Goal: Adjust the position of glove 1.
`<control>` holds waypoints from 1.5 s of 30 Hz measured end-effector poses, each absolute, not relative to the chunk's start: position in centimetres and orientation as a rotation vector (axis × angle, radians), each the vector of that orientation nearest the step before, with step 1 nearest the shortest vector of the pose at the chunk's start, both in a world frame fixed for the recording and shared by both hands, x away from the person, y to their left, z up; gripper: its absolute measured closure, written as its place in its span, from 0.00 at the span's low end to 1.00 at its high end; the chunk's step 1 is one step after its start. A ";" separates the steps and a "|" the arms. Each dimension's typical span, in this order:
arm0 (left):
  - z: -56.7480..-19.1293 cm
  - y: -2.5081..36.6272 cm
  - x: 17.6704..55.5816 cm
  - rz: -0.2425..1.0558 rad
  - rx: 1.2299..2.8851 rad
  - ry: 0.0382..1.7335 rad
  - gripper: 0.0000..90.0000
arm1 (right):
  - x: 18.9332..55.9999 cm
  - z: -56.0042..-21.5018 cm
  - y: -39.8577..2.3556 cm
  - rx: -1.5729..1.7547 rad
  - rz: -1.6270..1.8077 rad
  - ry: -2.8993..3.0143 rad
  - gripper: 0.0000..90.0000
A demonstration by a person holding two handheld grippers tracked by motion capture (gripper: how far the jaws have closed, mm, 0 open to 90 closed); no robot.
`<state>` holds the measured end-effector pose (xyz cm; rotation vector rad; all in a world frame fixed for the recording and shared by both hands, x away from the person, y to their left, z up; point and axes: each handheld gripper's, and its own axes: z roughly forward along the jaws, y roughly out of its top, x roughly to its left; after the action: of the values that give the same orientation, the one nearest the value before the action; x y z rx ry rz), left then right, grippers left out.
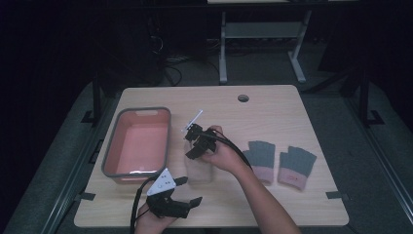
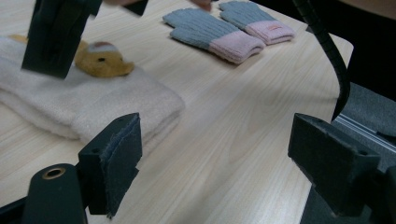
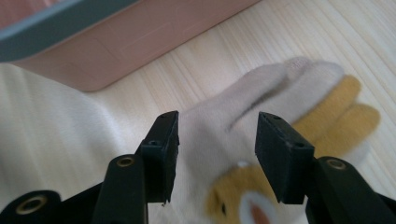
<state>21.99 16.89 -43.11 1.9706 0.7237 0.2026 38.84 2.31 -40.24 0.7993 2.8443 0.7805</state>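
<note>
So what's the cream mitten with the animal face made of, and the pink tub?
The cream mitten looks like soft fleece or plush: its surface is fuzzy and matte, with a thick rolled cuff. The animal face seems the same plush, in yellow. The pink tub looks like smooth moulded plastic with a grey rim, slightly shiny inside.

Place: I'd call it a lab | wooden table [image 1: 272, 105] on dark carpet | cables [image 1: 173, 61] at 11 o'clock | desk frame [image 1: 260, 36] at 12.
</note>
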 end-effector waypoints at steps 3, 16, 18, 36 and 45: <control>-43.1 16.9 22.0 0.204 1.971 0.722 0.19 | 38.7 -40.6 3.0 0.770 0.744 2.835 0.52; -43.2 16.8 22.0 0.204 1.968 0.728 0.20 | 38.5 -42.9 3.1 0.707 0.619 2.822 0.49; -43.2 16.7 21.9 0.208 1.970 0.728 0.19 | 38.4 -42.9 2.7 0.714 0.622 2.820 0.49; -43.4 16.5 22.2 0.206 1.978 0.728 0.20 | 38.0 -42.9 -1.8 0.851 0.624 2.782 0.48; -43.4 16.3 22.5 0.182 1.981 0.750 0.20 | 37.4 -42.4 -2.3 0.880 0.669 2.766 0.43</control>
<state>22.48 16.28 -43.36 1.9808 0.7504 0.1820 37.37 -2.30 -42.43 0.8802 2.7661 0.6688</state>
